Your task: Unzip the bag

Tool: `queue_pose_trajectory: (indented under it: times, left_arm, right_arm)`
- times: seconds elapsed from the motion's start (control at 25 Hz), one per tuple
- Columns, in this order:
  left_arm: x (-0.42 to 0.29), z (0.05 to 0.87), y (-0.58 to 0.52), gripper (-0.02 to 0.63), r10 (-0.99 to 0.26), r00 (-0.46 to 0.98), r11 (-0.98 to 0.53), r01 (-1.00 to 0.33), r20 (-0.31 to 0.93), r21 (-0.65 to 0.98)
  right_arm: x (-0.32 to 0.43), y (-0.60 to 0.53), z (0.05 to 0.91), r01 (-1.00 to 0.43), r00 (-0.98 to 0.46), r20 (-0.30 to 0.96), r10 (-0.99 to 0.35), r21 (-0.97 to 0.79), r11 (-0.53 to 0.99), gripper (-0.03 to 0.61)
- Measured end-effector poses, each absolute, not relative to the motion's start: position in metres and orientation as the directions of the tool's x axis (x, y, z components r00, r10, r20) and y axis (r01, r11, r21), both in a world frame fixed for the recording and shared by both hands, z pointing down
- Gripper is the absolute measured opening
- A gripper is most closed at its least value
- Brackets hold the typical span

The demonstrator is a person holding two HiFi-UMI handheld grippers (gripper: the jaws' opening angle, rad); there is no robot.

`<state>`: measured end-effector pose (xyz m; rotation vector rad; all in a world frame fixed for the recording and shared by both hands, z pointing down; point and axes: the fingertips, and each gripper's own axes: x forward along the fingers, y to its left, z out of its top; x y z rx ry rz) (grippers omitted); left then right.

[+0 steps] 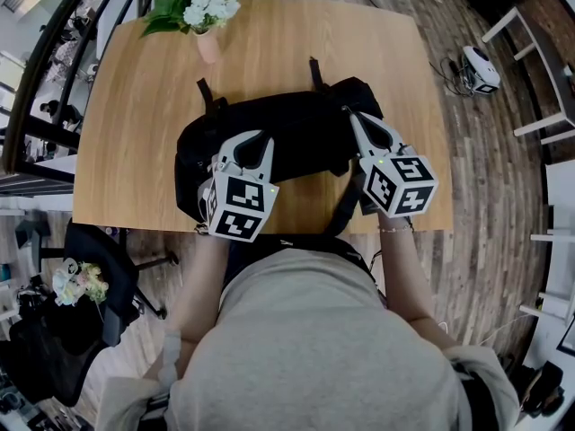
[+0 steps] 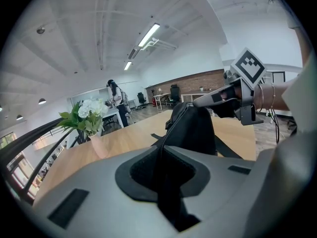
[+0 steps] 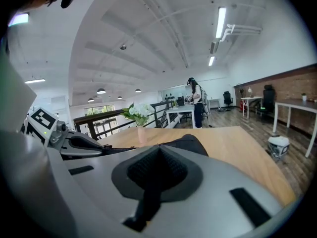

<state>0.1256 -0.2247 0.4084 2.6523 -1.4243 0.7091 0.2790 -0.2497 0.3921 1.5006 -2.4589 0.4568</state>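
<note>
The black bag [image 1: 296, 137] lies across the middle of the wooden bench [image 1: 135, 124], long side facing you, with two short straps pointing to the far edge and a longer strap [image 1: 341, 209] trailing off the near edge towards your body.

Your left gripper [image 1: 256, 142] sits over the left half of the bag. In the left gripper view its fingers are clenched on a fold of the bag's black fabric. The pinched cloth runs up from between them, and a zip line [image 2: 171, 128] climbs from that fold along the raised ridge of the bag.

Your right gripper [image 1: 349, 115] reaches the bag's far right corner. In the right gripper view its fingers are pressed together with only a thin dark seam between them. Whether a zip pull is caught there is too small to tell. From the left gripper view its tip rests at the top of the bag's ridge, where the zip line ends.

Both grippers point away from you and slightly down, side by side, with the bag stretched between them.

A pink vase [image 1: 207, 45] of white flowers [image 1: 208, 3] stands at the far left of the bench, well apart from the bag. A dark office chair [image 1: 99, 250] stands on the floor beside the bench's near left corner.
</note>
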Motion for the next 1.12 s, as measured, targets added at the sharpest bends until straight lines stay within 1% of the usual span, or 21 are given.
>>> queue_pose_trajectory:
  times: [0.36, 0.76, 0.96, 1.12]
  left_arm:
    - [0.123, 0.407, -0.226, 0.049, -0.777, 0.471, -0.575, -0.801, 0.418, -0.166]
    - [0.125, 0.406, -0.224, 0.052, -0.773, 0.482, -0.576, -0.806, 0.413, -0.137]
    - [0.126, 0.408, -0.221, 0.052, -0.779, 0.469, -0.551, -0.828, 0.415, -0.098]
    - [0.124, 0.410, -0.218, 0.055, -0.778, 0.465, -0.538, -0.840, 0.423, -0.065]
  right_arm:
    - [0.304, -0.258, 0.389, -0.915, -0.403, 0.343, -0.848, -0.149, 0.375, 0.009]
    - [0.308, -0.261, 0.387, -0.921, -0.388, 0.341, -0.856, -0.115, 0.372, 0.014]
    - [0.309, -0.260, 0.392, -0.914, -0.405, 0.335, -0.851, -0.155, 0.375, 0.015]
    - [0.307, -0.257, 0.384, -0.921, -0.389, 0.325, -0.862, -0.169, 0.352, 0.017]
